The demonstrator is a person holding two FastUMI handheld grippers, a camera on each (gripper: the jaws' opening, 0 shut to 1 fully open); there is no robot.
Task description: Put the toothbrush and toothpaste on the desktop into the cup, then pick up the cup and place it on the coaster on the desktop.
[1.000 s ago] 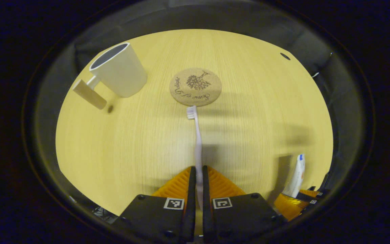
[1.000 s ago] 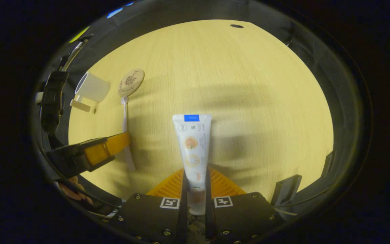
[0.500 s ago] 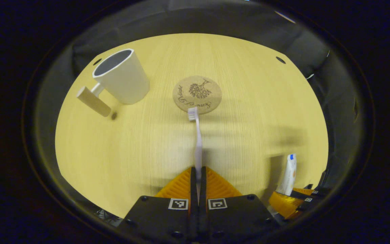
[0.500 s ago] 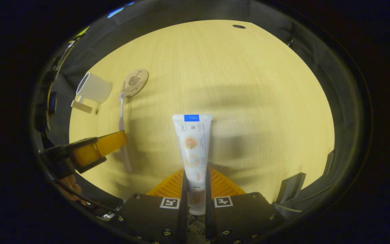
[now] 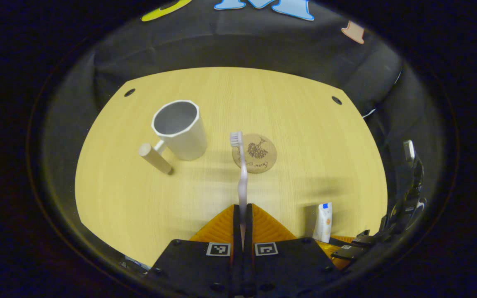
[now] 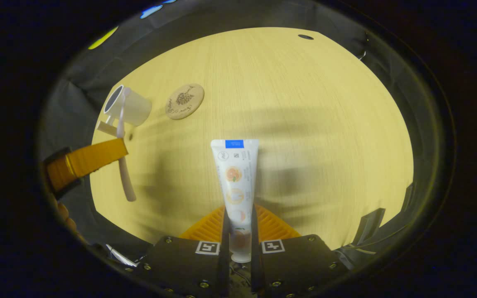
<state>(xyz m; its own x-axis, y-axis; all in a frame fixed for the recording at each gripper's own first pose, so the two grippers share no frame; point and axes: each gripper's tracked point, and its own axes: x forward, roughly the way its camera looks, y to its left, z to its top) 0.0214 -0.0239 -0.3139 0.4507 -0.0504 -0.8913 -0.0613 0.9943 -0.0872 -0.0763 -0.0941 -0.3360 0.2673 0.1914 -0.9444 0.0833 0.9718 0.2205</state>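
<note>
Left gripper view, toothbrush (image 5: 243, 174) handle end hidden between orange fingers (image 5: 222, 225)

Dim warm light, fisheye-warped edges

My left gripper (image 5: 242, 215) has ribbed orange fingers (image 5: 222, 225) on black blocks with square markers; my right gripper (image 6: 238, 219) matches, plus screws.

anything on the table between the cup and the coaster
In the left gripper view only bare desktop lies between the cup and the coaster; the held toothbrush crosses that gap in the picture, lifted above it.
</note>
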